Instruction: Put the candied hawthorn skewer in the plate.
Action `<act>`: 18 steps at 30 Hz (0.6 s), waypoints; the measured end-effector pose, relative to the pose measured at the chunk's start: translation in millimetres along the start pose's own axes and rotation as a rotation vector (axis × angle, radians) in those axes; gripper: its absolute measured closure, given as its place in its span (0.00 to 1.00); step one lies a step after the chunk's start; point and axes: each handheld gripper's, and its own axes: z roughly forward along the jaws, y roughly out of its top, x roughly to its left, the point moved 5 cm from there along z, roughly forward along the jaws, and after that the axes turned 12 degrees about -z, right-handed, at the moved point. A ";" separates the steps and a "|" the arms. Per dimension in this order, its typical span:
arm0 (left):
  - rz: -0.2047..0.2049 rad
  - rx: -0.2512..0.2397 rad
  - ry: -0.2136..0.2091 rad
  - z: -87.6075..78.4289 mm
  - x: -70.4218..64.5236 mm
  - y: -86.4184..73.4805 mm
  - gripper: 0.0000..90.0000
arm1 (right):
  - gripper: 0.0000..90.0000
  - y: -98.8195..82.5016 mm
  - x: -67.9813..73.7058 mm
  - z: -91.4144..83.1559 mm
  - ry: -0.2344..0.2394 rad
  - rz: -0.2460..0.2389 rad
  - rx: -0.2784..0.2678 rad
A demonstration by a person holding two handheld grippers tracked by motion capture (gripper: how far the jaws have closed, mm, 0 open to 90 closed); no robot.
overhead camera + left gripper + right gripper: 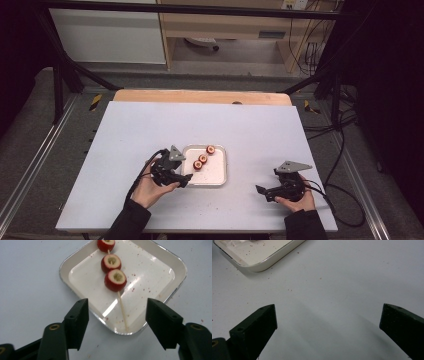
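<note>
A wooden skewer [122, 311] with three red, cored fruit pieces [115, 280] lies in a white square tray [150, 277] speckled with red crumbs. My left gripper [117, 307] is open, its jaws standing either side of the tray's near corner and the stick's bare end, touching neither. In the high view the fruit pieces [203, 158] sit in the tray [214, 174], with the left gripper [185, 180] at its left front edge. My right gripper [264, 193] rests to the right of the tray. Its jaws [328, 308] are open over bare table, with the tray's corner [262, 255] beyond.
The white tabletop [150, 125] has free room to the left, the back and the right of the tray. A wooden strip [200, 96] runs along its far edge. Black cables [345, 195] trail off the right side, and dark frame bars stand around the table.
</note>
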 end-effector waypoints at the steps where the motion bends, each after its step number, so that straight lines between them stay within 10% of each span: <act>1: -0.001 -0.003 -0.005 -3.5 3.4 -3.7 0.34 | 0.02 0.0 0.0 -0.3 0.002 0.000 0.002; 18: -0.135 -0.123 0.056 -39.4 73.3 -81.1 0.09 | 0.01 -1.5 2.2 0.7 0.015 0.007 0.017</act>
